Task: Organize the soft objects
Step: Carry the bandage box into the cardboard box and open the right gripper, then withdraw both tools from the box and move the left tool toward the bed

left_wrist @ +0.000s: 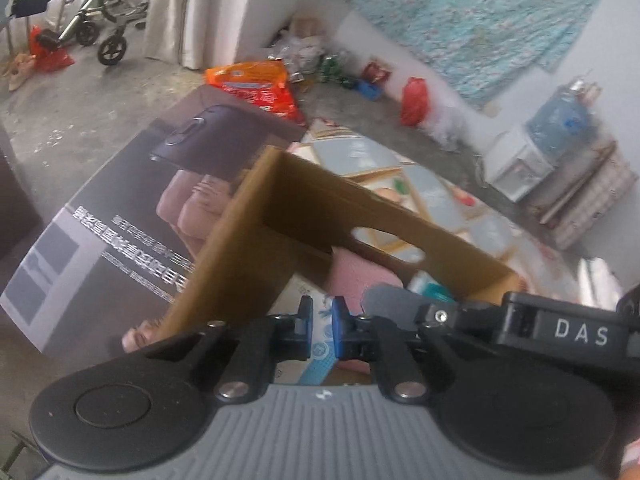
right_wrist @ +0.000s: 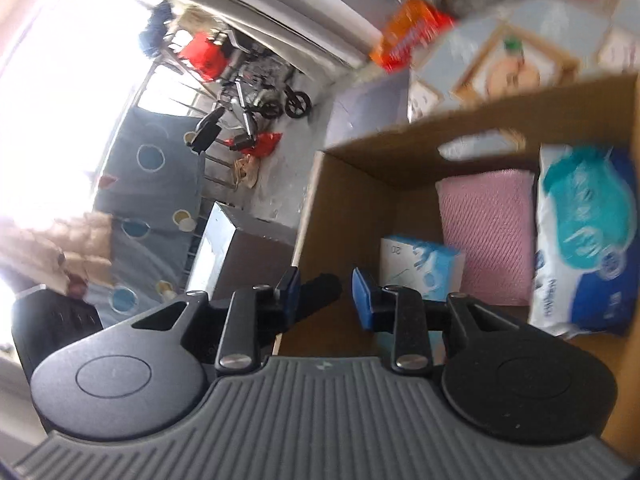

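The left claw [left_wrist: 322, 326] is drawn narrow with nothing between its pads, and the right claw [right_wrist: 325, 294] holds nothing either, a modest gap showing. Both hang over the cardboard box [right_wrist: 352, 200], where the pink towel [right_wrist: 488, 236], wipes pack [right_wrist: 588, 240] and small carton [right_wrist: 420, 264] lie. A low claw could catch the box wall and tip it

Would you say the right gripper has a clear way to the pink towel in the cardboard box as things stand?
Probably yes: the right gripper hovers empty at the open cardboard box, and the pink towel lies uncovered between the small blue box and the tissue pack.
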Action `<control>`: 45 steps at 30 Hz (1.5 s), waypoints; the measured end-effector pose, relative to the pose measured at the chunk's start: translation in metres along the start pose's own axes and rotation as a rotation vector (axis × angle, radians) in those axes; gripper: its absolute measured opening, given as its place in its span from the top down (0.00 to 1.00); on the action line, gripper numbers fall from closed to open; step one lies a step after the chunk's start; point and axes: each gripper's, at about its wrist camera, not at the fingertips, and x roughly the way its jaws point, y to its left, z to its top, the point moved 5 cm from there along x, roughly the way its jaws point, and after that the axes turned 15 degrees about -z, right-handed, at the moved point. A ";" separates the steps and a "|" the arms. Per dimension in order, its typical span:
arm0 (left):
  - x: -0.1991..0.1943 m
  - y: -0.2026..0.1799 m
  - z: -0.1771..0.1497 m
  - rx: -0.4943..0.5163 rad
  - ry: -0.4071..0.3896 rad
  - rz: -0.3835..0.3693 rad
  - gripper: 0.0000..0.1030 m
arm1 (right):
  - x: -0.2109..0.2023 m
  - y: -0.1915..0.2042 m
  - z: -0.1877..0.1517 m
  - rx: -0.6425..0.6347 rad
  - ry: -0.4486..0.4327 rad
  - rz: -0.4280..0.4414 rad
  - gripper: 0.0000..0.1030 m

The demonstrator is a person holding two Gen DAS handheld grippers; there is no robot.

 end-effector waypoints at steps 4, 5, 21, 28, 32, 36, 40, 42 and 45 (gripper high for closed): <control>0.008 0.001 0.001 0.029 0.006 -0.009 0.79 | 0.014 -0.014 0.001 0.022 0.012 -0.027 0.72; 0.007 0.000 -0.001 0.043 0.012 -0.010 0.78 | 0.013 -0.018 0.002 0.020 0.007 -0.034 0.72; 0.041 0.031 -0.086 0.010 0.296 0.055 0.52 | -0.040 -0.042 -0.008 -0.062 -0.061 0.016 0.72; 0.057 0.045 -0.074 -0.052 0.283 0.089 0.52 | -0.078 -0.060 -0.024 -0.079 -0.113 0.046 0.71; 0.058 0.044 -0.058 -0.082 0.232 0.073 0.51 | -0.098 -0.085 -0.026 -0.056 -0.151 0.032 0.70; 0.069 0.041 -0.045 -0.097 0.199 0.072 0.48 | -0.103 -0.111 -0.028 -0.017 -0.157 0.014 0.70; 0.079 0.037 -0.036 -0.111 0.170 0.058 0.46 | -0.101 -0.130 -0.033 0.012 -0.149 0.012 0.70; 0.084 0.033 -0.033 -0.110 0.155 0.045 0.43 | -0.100 -0.136 -0.036 0.017 -0.147 0.012 0.70; 0.086 0.028 -0.030 -0.103 0.128 0.038 0.34 | -0.101 -0.142 -0.042 0.016 -0.146 0.010 0.68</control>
